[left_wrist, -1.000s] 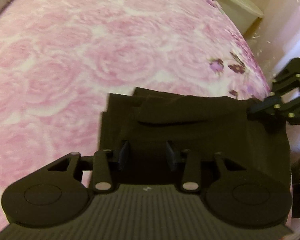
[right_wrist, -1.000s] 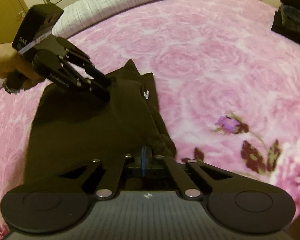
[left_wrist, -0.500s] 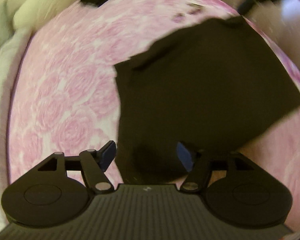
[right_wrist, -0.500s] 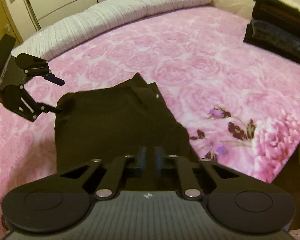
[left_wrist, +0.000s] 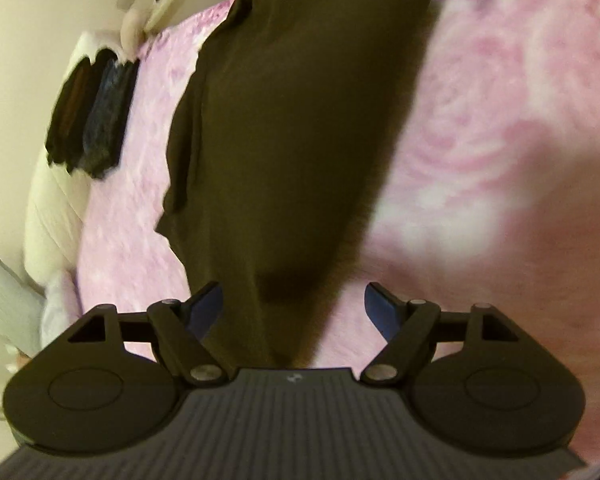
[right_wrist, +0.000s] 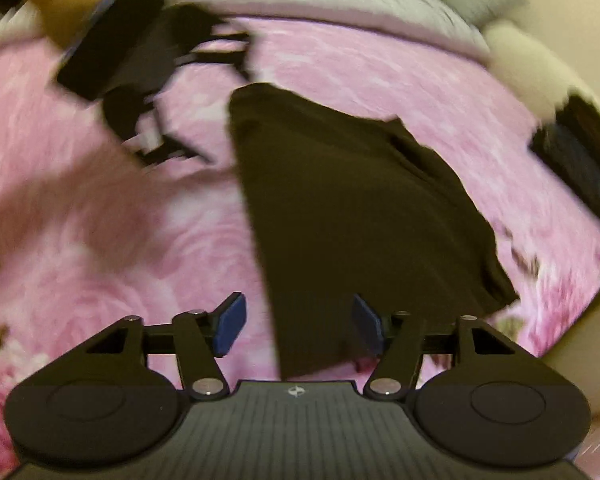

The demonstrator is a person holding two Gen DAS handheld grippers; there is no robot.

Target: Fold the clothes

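Left gripper [left_wrist: 294,312] and right gripper [right_wrist: 296,326] are both opening, pads clear of the dark garment [left_wrist: 296,128], apparently releasing it flat on the pink bedspread [left_wrist: 500,140].

Both wrist cameras angled down, close over shared dark garment [left_wrist: 300,128], opposite ends

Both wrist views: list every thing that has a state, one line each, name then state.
Dark garment: folded, lying flat on the pink floral bedspread, gripped by neither tongs.
Left tongs: jaws opening, pads clear of the cloth that lies between them.
Right tongs: jaws opening, pads not pressing on the garment's edge below them.
Stack of dark clothes: folded, piled at the bed's edge.
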